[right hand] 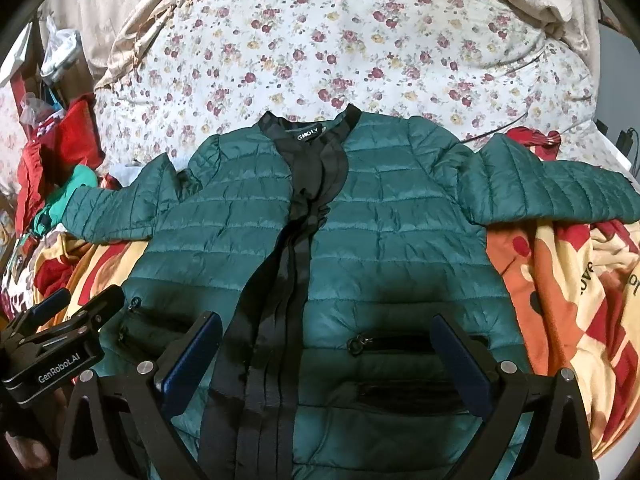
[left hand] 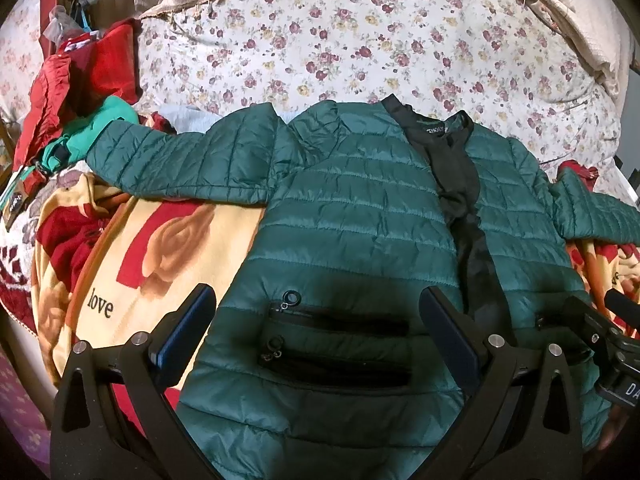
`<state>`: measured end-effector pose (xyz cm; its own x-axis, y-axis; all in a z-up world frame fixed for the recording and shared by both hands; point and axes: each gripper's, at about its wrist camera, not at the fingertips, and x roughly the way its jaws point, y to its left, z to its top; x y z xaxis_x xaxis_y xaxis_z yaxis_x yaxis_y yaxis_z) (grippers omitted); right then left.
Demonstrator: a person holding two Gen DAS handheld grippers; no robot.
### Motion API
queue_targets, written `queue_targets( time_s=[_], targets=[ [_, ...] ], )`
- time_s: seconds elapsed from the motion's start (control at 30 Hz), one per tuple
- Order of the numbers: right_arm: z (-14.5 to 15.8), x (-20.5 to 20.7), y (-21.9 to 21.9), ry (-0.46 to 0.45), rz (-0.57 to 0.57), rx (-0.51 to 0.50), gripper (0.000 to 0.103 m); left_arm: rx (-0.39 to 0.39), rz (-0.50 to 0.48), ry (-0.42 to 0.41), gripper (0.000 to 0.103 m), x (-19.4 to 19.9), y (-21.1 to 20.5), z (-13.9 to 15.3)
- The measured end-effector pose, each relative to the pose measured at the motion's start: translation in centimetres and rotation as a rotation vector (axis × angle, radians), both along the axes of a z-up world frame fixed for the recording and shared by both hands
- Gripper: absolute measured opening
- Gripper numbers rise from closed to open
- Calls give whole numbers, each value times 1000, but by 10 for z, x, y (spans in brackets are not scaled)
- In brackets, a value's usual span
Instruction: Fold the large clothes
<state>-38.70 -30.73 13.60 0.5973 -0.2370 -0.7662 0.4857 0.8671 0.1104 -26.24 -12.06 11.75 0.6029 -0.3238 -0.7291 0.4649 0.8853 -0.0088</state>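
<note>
1. Left wrist view: green quilted jacket (left hand: 352, 208) lies flat, front up, sleeves spread, on the bed (left hand: 360, 40).
2. Left gripper (left hand: 318, 316) and right gripper (right hand: 326, 340) hover above its hem, jaws apart, holding nothing.

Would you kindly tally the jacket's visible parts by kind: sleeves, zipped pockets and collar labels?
Sleeves of the green jacket: 2, the left sleeve and the right sleeve
Zipped pockets: 4, two left pockets and two right pockets
Collar label: 1
Total: 7
</note>
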Motion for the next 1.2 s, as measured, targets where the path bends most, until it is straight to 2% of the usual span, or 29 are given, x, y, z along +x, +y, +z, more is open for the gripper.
queue_targets(
  time_s=[0.37,0.6,1.2],
  targets=[
    [-3,2,1,20,3,2,103,-1,6,0,102,1,-1,-2],
    [-6,4,0,-16,6,30,103,-1,8,1,102,1,-1,-2],
    [-6,13,-8,-7,5,10,103,-3,1,12,102,5,-7,-5]
  ],
)
